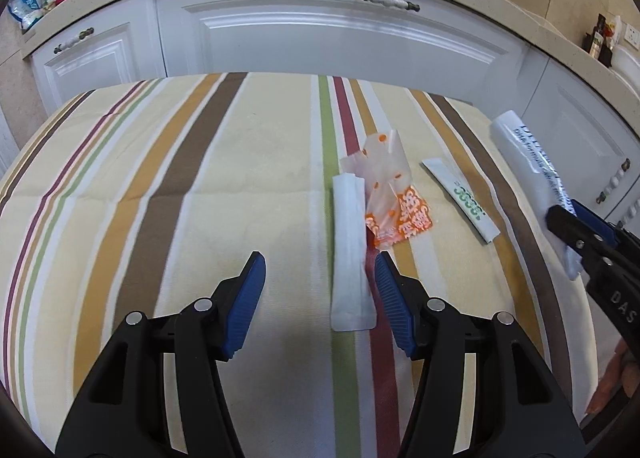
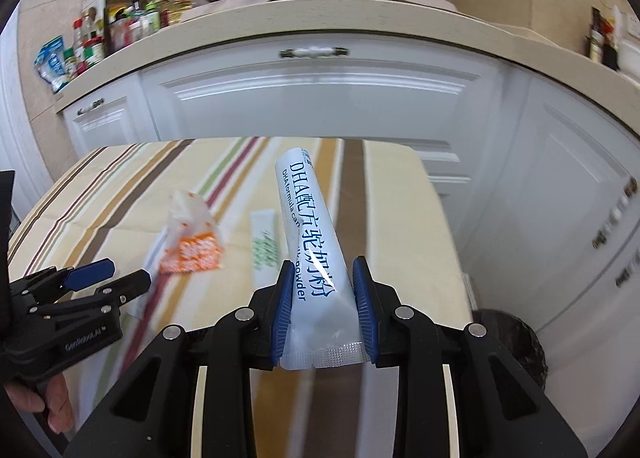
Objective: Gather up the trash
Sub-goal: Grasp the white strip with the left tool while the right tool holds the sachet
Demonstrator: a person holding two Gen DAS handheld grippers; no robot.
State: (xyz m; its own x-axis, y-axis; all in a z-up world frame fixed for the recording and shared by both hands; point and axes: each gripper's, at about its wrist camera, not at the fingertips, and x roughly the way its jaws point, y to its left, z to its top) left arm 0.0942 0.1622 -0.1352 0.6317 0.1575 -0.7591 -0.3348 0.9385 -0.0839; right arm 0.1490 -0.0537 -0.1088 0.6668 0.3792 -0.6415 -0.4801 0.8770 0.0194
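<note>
My right gripper (image 2: 323,270) is shut on a white milk powder sachet (image 2: 310,242) with blue lettering and holds it above the table's right side; the sachet also shows in the left wrist view (image 1: 532,173). My left gripper (image 1: 320,262) is open over the striped tablecloth (image 1: 160,197), its fingers either side of the near end of a plain white sachet (image 1: 350,250). An orange and clear wrapper (image 1: 394,197) lies against that sachet. A white sachet with green print (image 1: 464,199) lies further right. The right wrist view shows the orange wrapper (image 2: 192,242) and the green-print sachet (image 2: 265,242).
White kitchen cabinets (image 1: 320,29) stand just beyond the table, with jars and bottles (image 2: 116,29) on the counter. A dark round bin (image 2: 516,342) sits on the floor at the table's right side. The right gripper shows at the right edge of the left wrist view (image 1: 580,234).
</note>
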